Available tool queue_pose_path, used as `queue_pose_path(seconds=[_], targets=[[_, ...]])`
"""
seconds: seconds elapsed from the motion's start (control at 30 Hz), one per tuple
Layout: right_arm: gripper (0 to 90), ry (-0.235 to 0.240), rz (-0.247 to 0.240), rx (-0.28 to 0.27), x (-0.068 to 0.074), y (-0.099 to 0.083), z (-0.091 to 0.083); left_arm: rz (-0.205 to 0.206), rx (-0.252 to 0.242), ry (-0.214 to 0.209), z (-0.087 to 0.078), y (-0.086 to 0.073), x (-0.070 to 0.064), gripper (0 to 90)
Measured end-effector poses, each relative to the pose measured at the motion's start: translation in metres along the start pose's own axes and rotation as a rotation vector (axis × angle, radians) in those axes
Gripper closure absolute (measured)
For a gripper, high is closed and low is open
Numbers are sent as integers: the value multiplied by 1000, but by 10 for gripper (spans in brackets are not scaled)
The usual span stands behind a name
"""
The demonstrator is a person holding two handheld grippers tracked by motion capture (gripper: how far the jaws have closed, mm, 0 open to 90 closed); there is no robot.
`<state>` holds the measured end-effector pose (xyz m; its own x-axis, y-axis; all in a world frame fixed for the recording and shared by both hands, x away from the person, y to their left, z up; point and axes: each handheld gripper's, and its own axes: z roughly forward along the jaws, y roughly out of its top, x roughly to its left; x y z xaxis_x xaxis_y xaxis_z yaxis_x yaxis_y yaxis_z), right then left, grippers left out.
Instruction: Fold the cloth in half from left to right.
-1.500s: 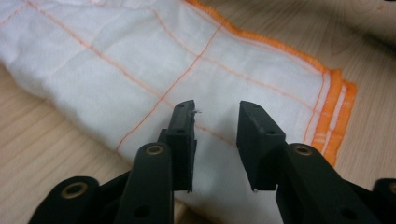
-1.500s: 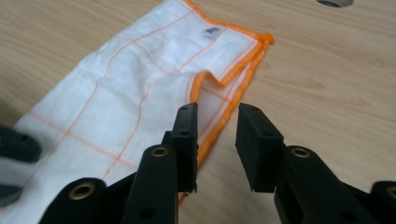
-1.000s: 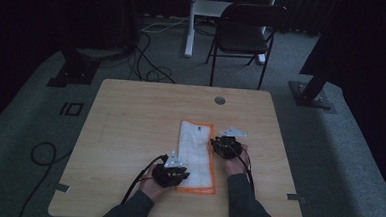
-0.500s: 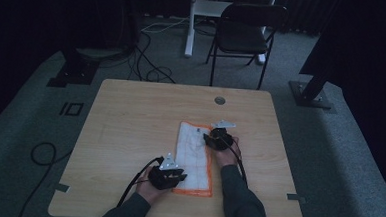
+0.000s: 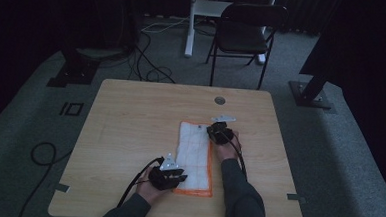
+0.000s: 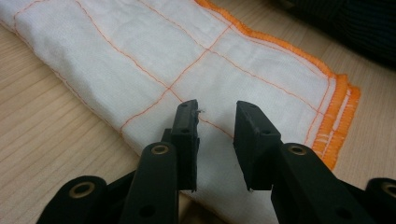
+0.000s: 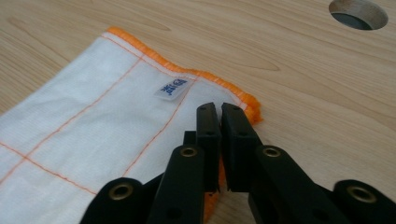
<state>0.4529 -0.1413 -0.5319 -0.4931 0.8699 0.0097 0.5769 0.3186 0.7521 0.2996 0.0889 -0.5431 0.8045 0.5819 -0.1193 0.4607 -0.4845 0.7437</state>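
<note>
A white cloth (image 5: pixel 195 148) with orange hems and orange grid stitching lies folded into a long strip on the wooden table (image 5: pixel 130 120). My left gripper (image 5: pixel 170 175) is at the strip's near left edge. In the left gripper view it (image 6: pixel 217 114) stands open just above the cloth (image 6: pixel 187 46), with nothing between its jaws. My right gripper (image 5: pixel 220 132) is at the far right corner. In the right gripper view it (image 7: pixel 219 112) is shut, with the orange hem of the cloth (image 7: pixel 93 107) pinched between the jaws beside a small blue label (image 7: pixel 173 87).
A round cable hole (image 5: pixel 219 100) in the table lies just beyond the right gripper, and it also appears as the hole (image 7: pixel 358 13) in the right gripper view. A black folding chair (image 5: pixel 245 36) and stand legs are on the floor behind the table. Cables trail off the near left edge.
The right gripper has moved away from me along the cloth's right edge to its far corner. The left gripper has shifted slightly nearer to me and to the left.
</note>
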Motion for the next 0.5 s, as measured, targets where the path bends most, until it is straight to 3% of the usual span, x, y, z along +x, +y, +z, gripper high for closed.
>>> queue_pose_path(seconds=[0.13, 0.3, 0.5], targets=[[771, -17, 1, 10, -1, -2, 2, 5, 0, -4, 0, 1, 0, 682], [629, 7, -1, -2, -1, -4, -3, 8, -13, 5, 0, 3, 1, 653], [578, 25, 9, -17, -1, -7, -13, 3, -41, 47, -3, 8, 7, 639]])
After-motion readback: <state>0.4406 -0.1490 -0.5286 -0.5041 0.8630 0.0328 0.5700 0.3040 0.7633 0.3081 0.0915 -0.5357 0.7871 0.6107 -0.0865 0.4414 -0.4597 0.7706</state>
